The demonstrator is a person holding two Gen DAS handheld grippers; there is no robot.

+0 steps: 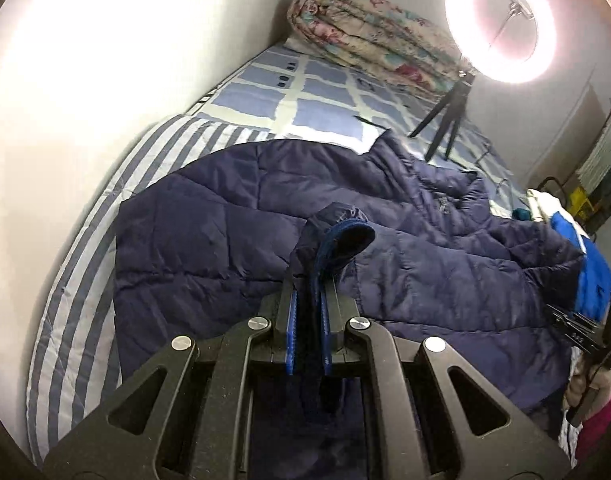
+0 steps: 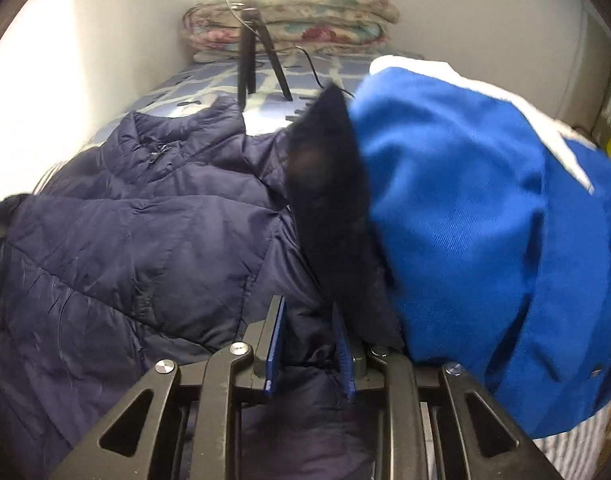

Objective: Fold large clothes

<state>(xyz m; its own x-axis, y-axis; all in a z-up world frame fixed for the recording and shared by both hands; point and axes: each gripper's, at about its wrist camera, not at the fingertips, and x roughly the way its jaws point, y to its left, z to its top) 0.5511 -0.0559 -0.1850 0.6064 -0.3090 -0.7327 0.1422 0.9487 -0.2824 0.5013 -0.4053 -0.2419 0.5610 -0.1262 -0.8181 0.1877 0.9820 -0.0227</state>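
A large navy quilted puffer jacket lies spread across the bed; it also shows in the right wrist view. My left gripper is shut on a bunched fold of the jacket with a blue-lined edge sticking up between the fingers. My right gripper is shut on another dark part of the jacket, which stands up in front of the camera. A bright blue and white garment lies right beside the right gripper, partly against it.
The bed has a striped and checked blue sheet against a white wall on the left. A rolled floral quilt lies at the far end. A ring light on a small black tripod stands on the bed behind the jacket.
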